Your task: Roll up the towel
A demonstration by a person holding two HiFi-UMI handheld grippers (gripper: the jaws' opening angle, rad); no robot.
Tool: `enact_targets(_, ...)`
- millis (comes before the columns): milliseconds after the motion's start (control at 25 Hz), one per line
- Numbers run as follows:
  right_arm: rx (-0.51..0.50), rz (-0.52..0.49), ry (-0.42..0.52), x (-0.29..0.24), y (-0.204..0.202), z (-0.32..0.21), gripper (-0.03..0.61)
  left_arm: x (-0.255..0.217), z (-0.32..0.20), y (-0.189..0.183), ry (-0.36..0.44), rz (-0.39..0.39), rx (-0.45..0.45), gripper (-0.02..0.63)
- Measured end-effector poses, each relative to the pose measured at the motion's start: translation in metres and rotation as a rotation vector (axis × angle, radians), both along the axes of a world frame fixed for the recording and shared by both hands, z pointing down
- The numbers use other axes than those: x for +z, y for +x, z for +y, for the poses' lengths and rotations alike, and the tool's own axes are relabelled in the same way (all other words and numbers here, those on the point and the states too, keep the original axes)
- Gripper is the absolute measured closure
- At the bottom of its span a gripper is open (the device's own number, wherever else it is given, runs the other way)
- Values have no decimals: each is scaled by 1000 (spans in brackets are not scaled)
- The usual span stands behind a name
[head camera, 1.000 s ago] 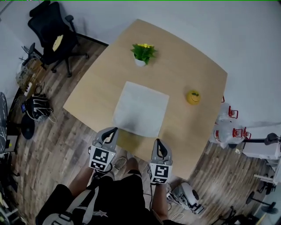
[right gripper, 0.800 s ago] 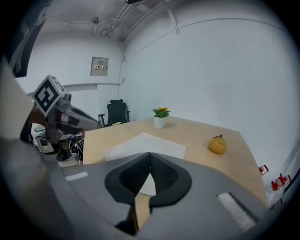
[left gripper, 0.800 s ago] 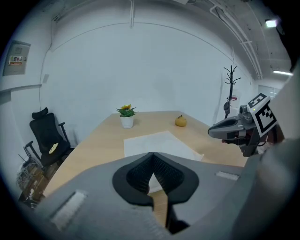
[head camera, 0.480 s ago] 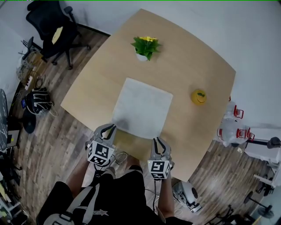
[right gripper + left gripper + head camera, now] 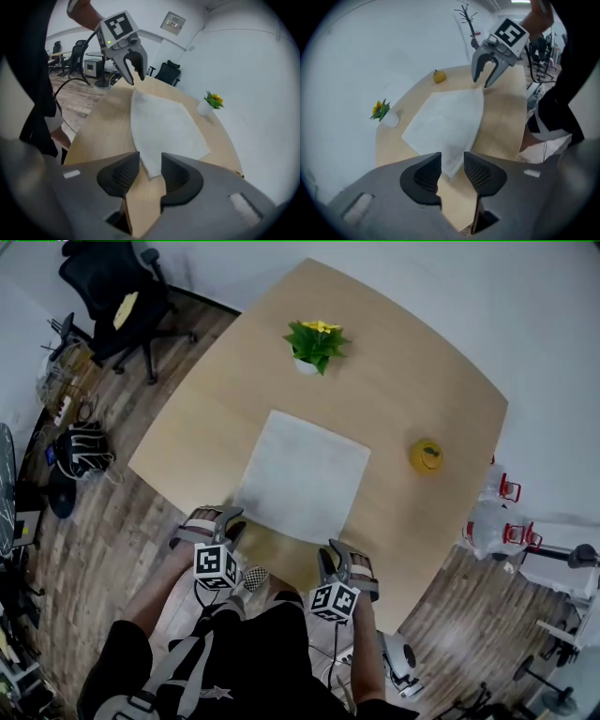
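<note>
The towel (image 5: 302, 476) lies flat and unrolled on the pale wooden table (image 5: 403, 381), a light grey square spread over the half nearest the person, its near edge just short of the table's near edge. The person stands at that edge with a tong-like gripper in each hand, both tilted down toward the towel's two near corners. The left gripper (image 5: 451, 161) has just been opening its jaws and they now stand spread; in the left gripper view the towel's near left corner shows in the gap between the two dark pads, which do not press on it. The right gripper (image 5: 150, 161) has likewise just been opening and is spread too, with the near right corner of the towel showing between its pads, unpinched. Whether either set of tips touches the cloth or the tabletop, I cannot tell. Each gripper carries its marker cube (image 5: 216, 565) toward the person's body. Beyond the towel's far edge, apart from it, stands a small potted plant (image 5: 314, 341) with green leaves and yellow flowers in a white pot. Off to the towel's right, near the table's right side, sits a small round yellow object (image 5: 427, 455). Around the table is a wood-plank floor (image 5: 103, 521); a black office chair (image 5: 108, 292) stands past the far left corner, and a dark bag (image 5: 82, 451) lies on the floor at the left.
</note>
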State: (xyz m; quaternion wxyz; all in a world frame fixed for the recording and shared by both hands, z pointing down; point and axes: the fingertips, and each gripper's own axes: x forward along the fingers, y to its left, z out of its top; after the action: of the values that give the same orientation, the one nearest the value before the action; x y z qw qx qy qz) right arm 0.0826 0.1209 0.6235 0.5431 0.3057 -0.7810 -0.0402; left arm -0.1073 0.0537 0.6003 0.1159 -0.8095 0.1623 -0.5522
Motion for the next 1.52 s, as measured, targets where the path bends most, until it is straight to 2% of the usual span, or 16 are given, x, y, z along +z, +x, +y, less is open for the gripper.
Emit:
enact_targets(160,-62,62,-43,15,-1,3,425,18,-1,-6,10,-106,85,434)
enact_targets(480,-78,90,-85,30,5,0,425,47,-2,-14,-42,-186,132,428)
enact_targets(600,-81,95,-99,34,8,-2,432,52,-3,-13,-67,-177,128,453)
enact_targets(640,-82,96,-100,34,8,-2,441,51,-5,-11,-64,-175,129,479)
enact_targets(840,-94,92,-101,34,7,-2,501,52,-12,-11,-52,-186,143,527)
enact_targets(960,-82,84,-102,32,9,-3,540,53,-13,-9,-54,-180,152,588)
enact_targets(1160,-75,65,-117,30,12,1,546,47,-8,-10,-73,-178,169,592)
enact_targets(1360,-93,47,-169,26,10,19,548,40,9,-12,-131,-172,181,592)
enact_targets(1520,-62,20,-204,24,12,24,546,35,11,-9,-144,-165,169,592)
